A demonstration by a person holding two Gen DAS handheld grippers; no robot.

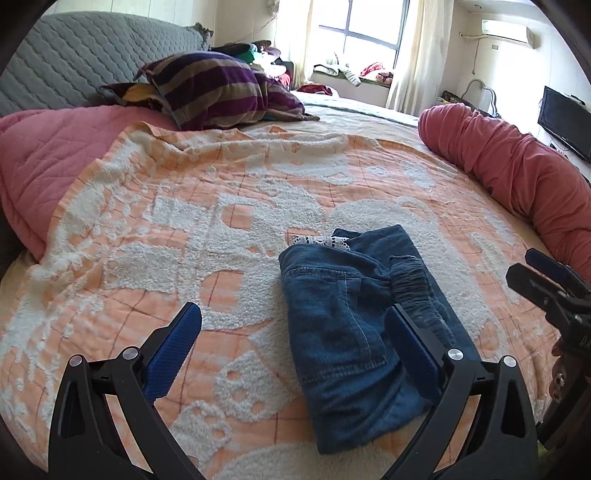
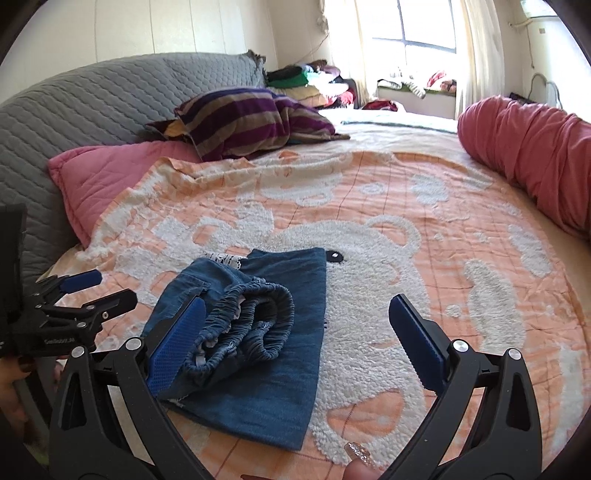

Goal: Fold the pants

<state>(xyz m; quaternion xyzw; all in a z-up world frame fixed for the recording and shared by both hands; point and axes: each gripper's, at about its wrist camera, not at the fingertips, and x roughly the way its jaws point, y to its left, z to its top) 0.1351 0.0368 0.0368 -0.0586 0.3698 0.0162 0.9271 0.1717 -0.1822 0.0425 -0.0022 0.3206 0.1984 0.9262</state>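
Jeans (image 1: 351, 325) lie folded on the blanket (image 1: 184, 229), soft, best pinched at a fold, both grippers (image 1: 291, 347) (image 2: 295, 336) gaping empty.

We're in a home bedroom: a bed (image 2: 369, 192) under an orange bear blanket (image 1: 221, 206), striped pillow (image 1: 218, 92) at eleven o'clock, curtained window (image 1: 369, 26) at twelve, wall air conditioner (image 1: 508, 31) at one.
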